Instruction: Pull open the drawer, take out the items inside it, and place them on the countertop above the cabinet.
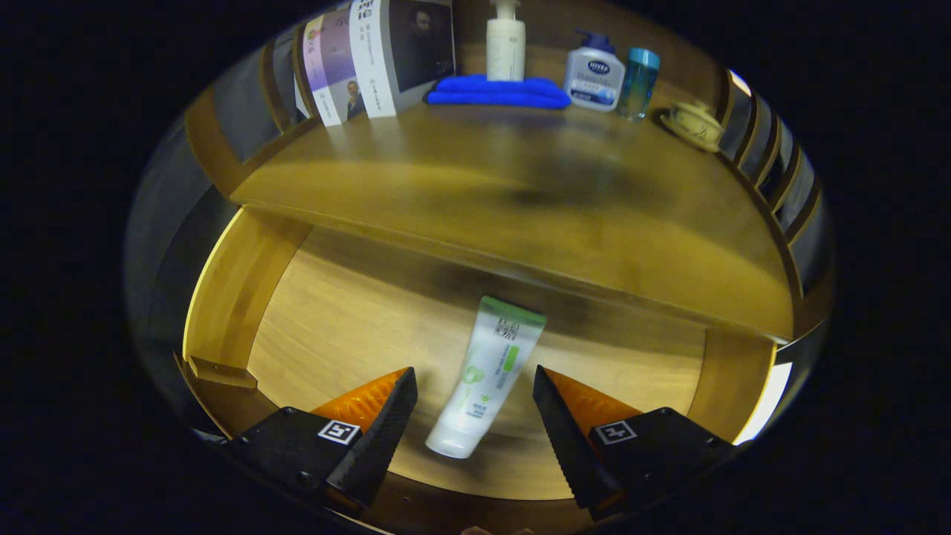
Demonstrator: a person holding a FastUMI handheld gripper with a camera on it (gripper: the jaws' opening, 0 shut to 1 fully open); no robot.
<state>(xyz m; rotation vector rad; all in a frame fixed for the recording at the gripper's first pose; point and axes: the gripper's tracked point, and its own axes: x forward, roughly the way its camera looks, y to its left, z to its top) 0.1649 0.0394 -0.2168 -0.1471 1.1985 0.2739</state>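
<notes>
The claw [474, 386] stands wide open over the pulled-out wooden drawer [223, 297], its two fingers spread well apart with neither one touching anything. Between the fingers lies a white plastic tube with a green band at its crimped end [487, 375], flat on the pale wood-grain drawer floor. The tube is tilted, its crimped end pointing away toward the cabinet and slightly to the right, its white cap end nearest the claw and a little closer to the left finger. There is a clear gap on each side between tube and finger.

Beyond the drawer, the brown wooden surface [520, 200] of the cabinet spreads across the view. At its far edge sits a folded blue cloth [498, 93] with a tall white pump bottle [506, 41] standing just behind or on it. Just right of the cloth stands a white squat pump bottle with a blue top [594, 74], and touching or just beside that a small clear teal bottle [638, 83]. Further right rests a cream lidded cup on a saucer [696, 122]. On the left, several upright books [371, 59] lean at the back.
</notes>
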